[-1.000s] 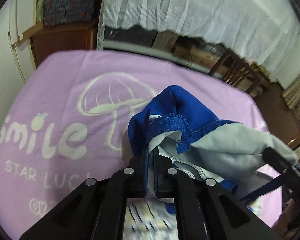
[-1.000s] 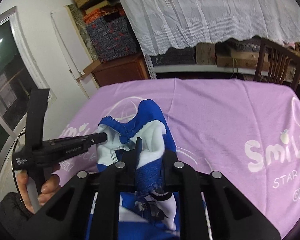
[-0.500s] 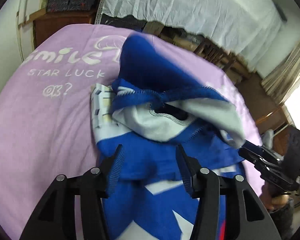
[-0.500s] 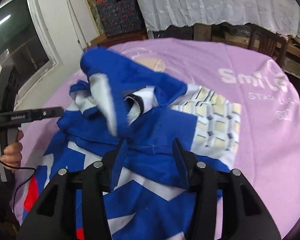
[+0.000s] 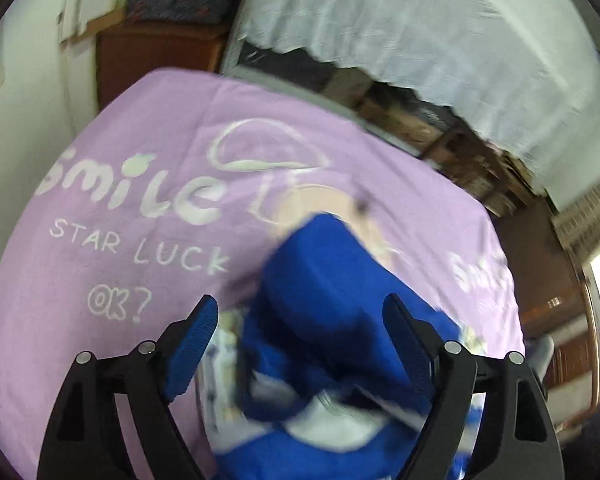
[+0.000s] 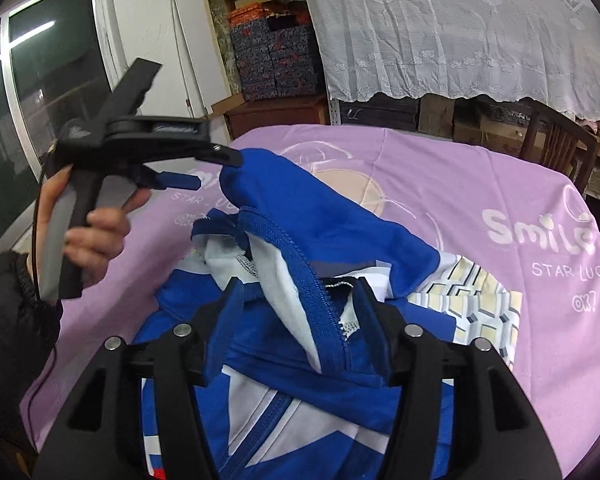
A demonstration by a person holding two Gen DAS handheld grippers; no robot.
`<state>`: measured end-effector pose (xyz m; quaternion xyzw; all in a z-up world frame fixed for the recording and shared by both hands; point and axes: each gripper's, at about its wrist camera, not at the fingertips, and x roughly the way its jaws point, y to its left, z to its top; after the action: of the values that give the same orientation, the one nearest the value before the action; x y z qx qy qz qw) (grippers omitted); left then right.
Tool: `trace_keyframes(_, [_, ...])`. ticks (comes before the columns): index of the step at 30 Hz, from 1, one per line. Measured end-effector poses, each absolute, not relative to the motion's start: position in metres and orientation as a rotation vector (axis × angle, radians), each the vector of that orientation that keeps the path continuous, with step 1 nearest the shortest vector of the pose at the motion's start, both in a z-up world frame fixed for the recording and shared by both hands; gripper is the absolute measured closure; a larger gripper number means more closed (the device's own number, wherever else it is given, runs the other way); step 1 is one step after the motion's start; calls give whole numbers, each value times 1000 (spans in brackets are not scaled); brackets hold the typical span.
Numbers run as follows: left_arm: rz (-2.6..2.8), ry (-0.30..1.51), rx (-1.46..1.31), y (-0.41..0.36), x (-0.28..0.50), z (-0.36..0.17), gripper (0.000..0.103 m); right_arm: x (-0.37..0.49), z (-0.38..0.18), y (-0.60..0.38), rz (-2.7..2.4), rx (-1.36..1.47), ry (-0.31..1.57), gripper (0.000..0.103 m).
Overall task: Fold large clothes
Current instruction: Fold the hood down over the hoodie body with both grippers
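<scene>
A blue and white jacket (image 6: 320, 240) with a white lining lies bunched on the purple blanket (image 6: 460, 184). Its blue hood part humps up in the left wrist view (image 5: 324, 280), which is blurred. My left gripper (image 5: 300, 320) is open, its jaws wide either side of the hump. It also shows in the right wrist view (image 6: 216, 168), held in a hand beside the jacket's raised blue part, open. My right gripper (image 6: 300, 296) is open over the zipper edge, with cloth between the jaws but not pinched.
The purple blanket with "Smile STAR LUCK OK?" print (image 5: 140, 220) covers the table. A wooden chair (image 6: 556, 140) stands at the far right edge. A wooden cabinet (image 6: 276, 114), patterned boxes and a lace-covered shelf (image 6: 460, 32) stand behind. A window (image 6: 40, 120) is at the left.
Both grippers let go of the jacket and opened. The jacket dropped onto the blanket in a heap. My left gripper then rose beside the hood.
</scene>
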<state>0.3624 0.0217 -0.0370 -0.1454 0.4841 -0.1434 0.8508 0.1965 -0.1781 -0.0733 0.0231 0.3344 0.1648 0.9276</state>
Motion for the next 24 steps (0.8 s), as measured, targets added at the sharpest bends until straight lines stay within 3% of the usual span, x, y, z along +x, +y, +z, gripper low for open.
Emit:
trace_keyframes(1, [-307,1048,-321,23,372,-46,21,198,-77,-177,338,47,694,60])
trace_keyframes(2, [-311,1055,-330,24,376,-50,34,200,-80,-176,341,46,706,78])
trace_keyframes(3, [-354,1069,-337,23,379,-57,71,200,-84,-176,343,42,722,84])
trace_keyframes(4, [-391,1084,-333,21,380,-60,89,202,-88,-178,343,45,735,88])
trace_keyframes(5, [-407,1090,-332,19,379,-61,94,202,-91,-180,340,51,736,90])
trace_keyframes(10, [-462,969,-197,-14,337,-13,95,201,-80,-214,245,74,687,94])
trace_keyframes(15, [-637,921,-158,-61,272,35,95,200,-82,-263,143,121,694,91])
trace_keyframes(18, [-705,963,-123,-80,225,13,95,189,-97,-282,131,177,735,73])
trace_keyframes(24, [-630,1129,-216,-49,182,-86,95,151,-105,-310,146,323,708,71])
